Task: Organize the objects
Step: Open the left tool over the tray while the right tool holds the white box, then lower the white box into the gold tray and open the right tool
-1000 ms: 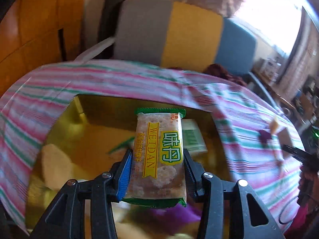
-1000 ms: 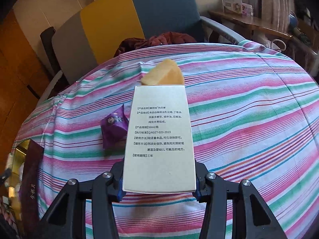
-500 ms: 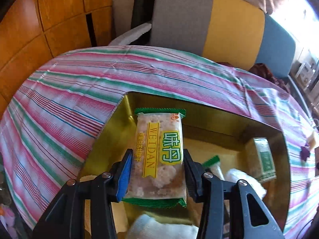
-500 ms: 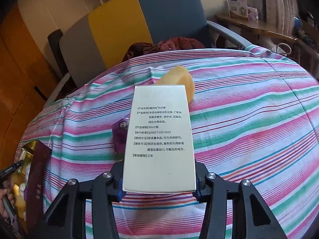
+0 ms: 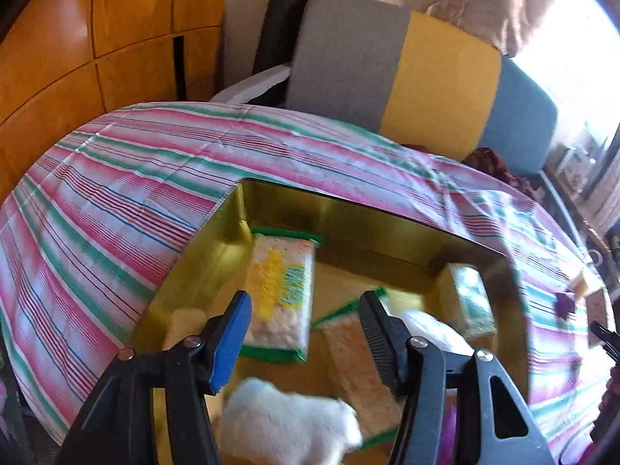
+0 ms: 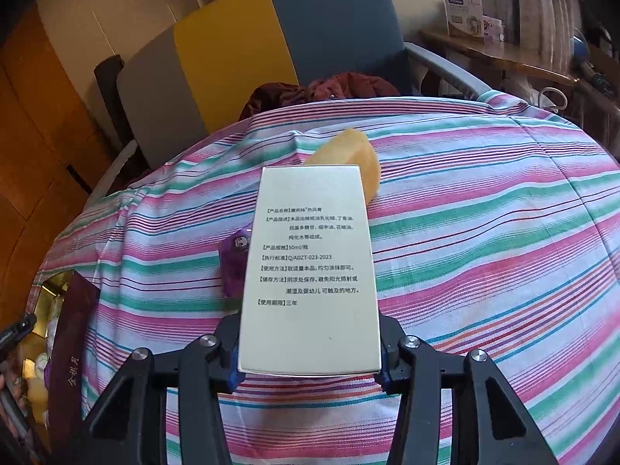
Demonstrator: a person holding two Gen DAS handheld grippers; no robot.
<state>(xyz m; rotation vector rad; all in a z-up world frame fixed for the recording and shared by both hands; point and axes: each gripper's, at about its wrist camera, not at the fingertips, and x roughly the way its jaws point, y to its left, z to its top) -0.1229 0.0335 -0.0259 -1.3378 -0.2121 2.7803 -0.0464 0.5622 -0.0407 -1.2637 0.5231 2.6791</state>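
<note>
So the left gripper [image 5: 306, 312] is opening its jaws over the shiny gold rectangular box [image 5: 348, 228] sitting on the striped pink-and-green cloth-covered surface [image 5: 135, 178]. The green-edged clear snack packet [image 5: 281, 290] is lying loose inside the box, clear of both pads. Meanwhile the right gripper [image 6: 310, 352] is clamping a pale rectangular carton with black printed text [image 6: 310, 267] above the surface, with a purple wrapped candy [image 6: 234, 259] and a yellow wedge-shaped piece [image 6: 354, 155] lying behind it.
</note>
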